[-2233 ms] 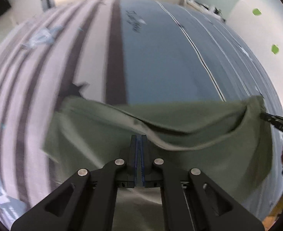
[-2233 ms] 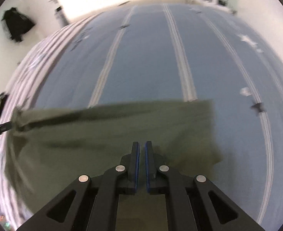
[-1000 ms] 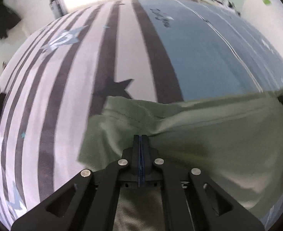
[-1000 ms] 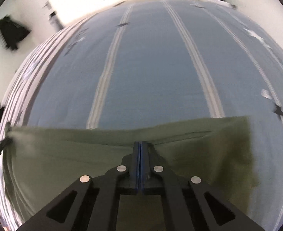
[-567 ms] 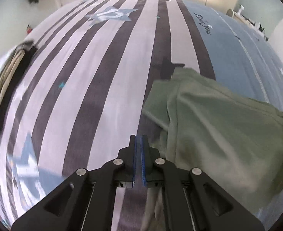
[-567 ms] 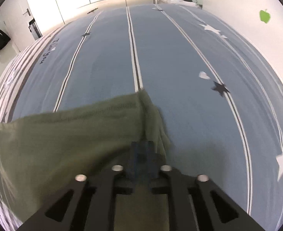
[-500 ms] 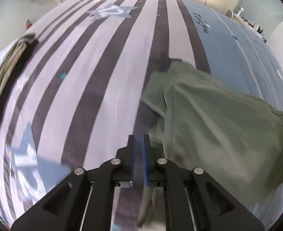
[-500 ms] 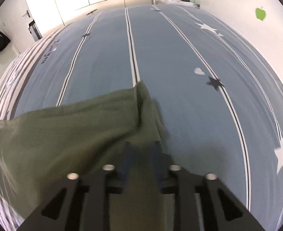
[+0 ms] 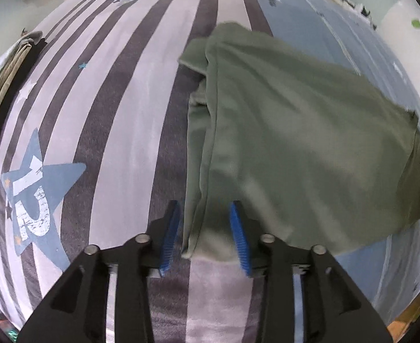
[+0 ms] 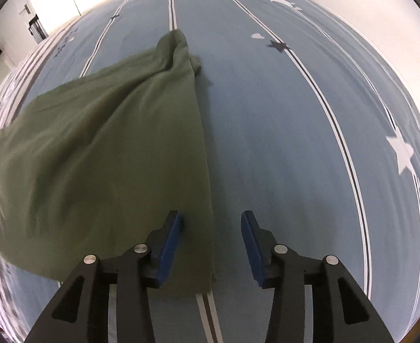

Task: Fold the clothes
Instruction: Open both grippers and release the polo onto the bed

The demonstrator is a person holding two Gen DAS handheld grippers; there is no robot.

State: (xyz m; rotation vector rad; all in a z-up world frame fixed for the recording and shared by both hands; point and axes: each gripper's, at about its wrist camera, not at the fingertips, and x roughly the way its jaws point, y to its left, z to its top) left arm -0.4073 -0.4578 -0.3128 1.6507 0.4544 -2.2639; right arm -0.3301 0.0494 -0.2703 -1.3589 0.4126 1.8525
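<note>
The olive-green garment (image 9: 295,131) is laid folded on the bed (image 10: 281,131), spread across the boundary between the striped and the blue areas of the cover. The left tongs (image 9: 205,235) have just been opening; the garment's near left corner is seen between the blue pads, but it is not pressed. The right tongs (image 10: 211,247) have likewise been opening and are released, with the garment's right edge lying between the pads. A stack of folded clothes (image 9: 7,77) is seen at the far left.
</note>
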